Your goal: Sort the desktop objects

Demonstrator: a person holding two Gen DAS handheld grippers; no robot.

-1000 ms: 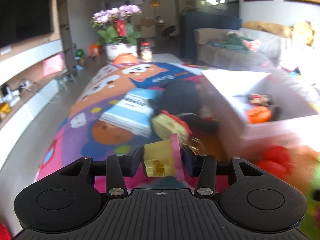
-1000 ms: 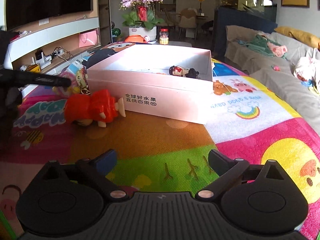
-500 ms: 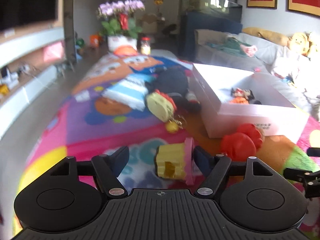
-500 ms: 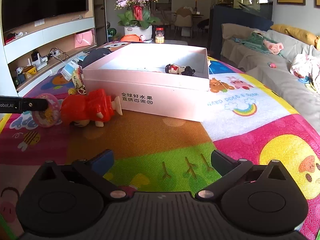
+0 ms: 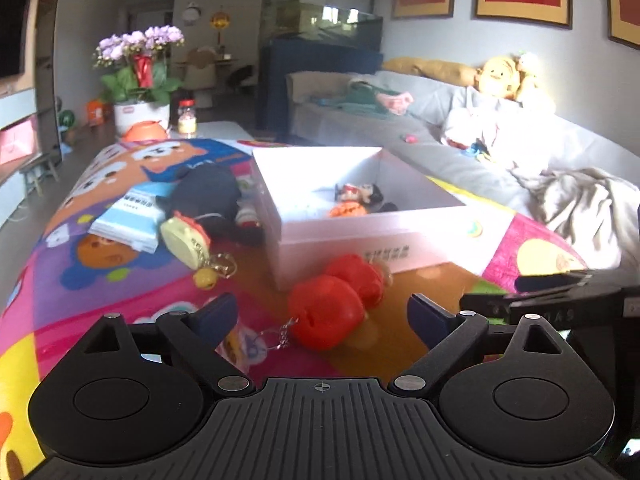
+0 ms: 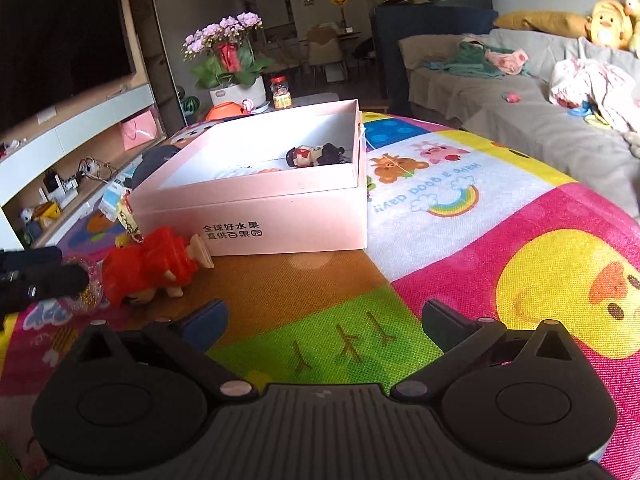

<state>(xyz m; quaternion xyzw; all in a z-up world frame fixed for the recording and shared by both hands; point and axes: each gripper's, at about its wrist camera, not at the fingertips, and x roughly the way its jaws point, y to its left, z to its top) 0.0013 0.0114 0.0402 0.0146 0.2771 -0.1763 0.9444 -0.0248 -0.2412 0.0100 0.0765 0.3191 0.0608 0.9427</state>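
My left gripper is empty and its jaws are opening wide. A red toy figure lies on the mat in the gap ahead, and neither pad touches it. A small pink and yellow keychain trinket lies by the left finger. Beyond stands the pale pink box with small figures inside. My right gripper hovers open and empty over the colourful mat, with the box ahead. The red toy is to its left.
Left of the box lie a yellow keychain, a blue-white packet and a black soft item. A flower pot and a jar stand at the far end. A grey sofa runs along the right.
My left gripper opened and let go of the pink and yellow trinket, which now lies on the mat. It also swung right toward the red toy. My right gripper rolled slightly but stayed in place.
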